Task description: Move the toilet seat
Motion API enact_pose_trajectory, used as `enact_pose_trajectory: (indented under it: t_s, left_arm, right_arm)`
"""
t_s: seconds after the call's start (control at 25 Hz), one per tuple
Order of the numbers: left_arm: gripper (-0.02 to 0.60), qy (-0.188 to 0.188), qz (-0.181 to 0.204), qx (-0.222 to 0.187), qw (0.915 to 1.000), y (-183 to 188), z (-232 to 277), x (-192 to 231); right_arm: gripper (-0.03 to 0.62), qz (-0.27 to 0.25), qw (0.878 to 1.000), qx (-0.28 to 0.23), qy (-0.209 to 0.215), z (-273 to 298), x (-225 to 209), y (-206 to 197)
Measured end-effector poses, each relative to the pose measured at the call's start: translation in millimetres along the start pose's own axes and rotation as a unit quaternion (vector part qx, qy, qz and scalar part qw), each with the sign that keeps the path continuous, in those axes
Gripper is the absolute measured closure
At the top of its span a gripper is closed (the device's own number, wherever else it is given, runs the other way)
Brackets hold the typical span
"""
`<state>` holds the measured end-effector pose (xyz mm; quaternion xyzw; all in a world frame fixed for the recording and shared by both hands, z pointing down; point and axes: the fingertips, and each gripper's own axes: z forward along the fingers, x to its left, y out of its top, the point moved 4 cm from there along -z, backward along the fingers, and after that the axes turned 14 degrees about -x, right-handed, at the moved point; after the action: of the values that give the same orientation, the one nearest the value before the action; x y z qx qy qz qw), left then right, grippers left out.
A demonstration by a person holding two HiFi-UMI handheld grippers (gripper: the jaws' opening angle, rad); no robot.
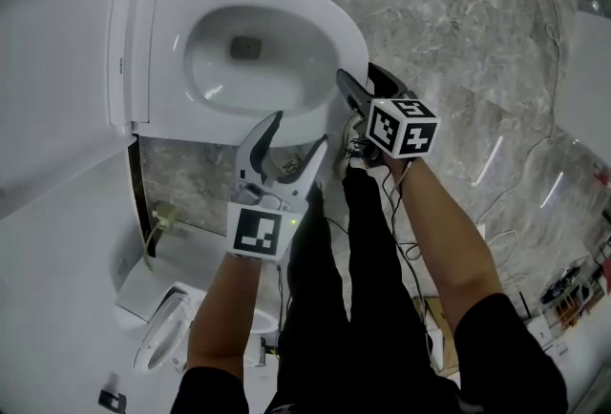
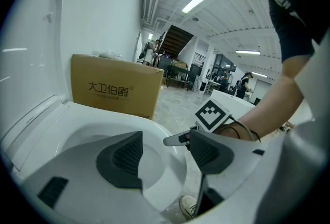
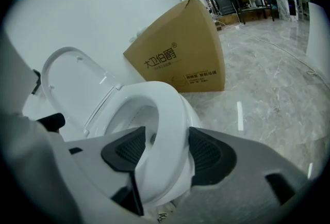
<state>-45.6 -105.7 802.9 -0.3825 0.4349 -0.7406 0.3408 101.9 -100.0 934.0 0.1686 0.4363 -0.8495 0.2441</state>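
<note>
The white toilet seat (image 1: 346, 38) lies down on the bowl, and its lid (image 1: 48, 69) stands open to the left. My right gripper (image 1: 356, 73) straddles the seat's front right rim. In the right gripper view the seat (image 3: 167, 125) fills the gap of the right gripper (image 3: 162, 153), with both dark pads against it. My left gripper (image 1: 298, 131) hangs open at the bowl's front edge. In the left gripper view nothing is between the pads of the left gripper (image 2: 165, 158); the bowl's rim (image 2: 160, 135) lies beyond them.
A brown cardboard box (image 3: 180, 58) stands on the marble floor behind the toilet. Cables (image 1: 496, 212) trail across the floor at the right. Another white fixture (image 1: 162, 336) lies at lower left. The person's black-trousered legs (image 1: 325, 288) stand right in front of the bowl.
</note>
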Motion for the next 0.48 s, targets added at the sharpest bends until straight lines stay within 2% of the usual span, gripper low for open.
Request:
enact_pose_trajectory:
  t_s: [0.2, 0.48]
  left_arm:
    - [0.311, 0.004, -0.004, 0.001, 1.0, -1, -4, 3]
    - [0.311, 0.001, -0.005, 0.001, 1.0, 10, -4, -3]
  right_arm:
    - [0.387, 0.014, 1.0, 0.002, -0.005, -4, -2, 6]
    - [0.411, 0.032, 0.999, -0.011, 0.011, -23, 9, 28]
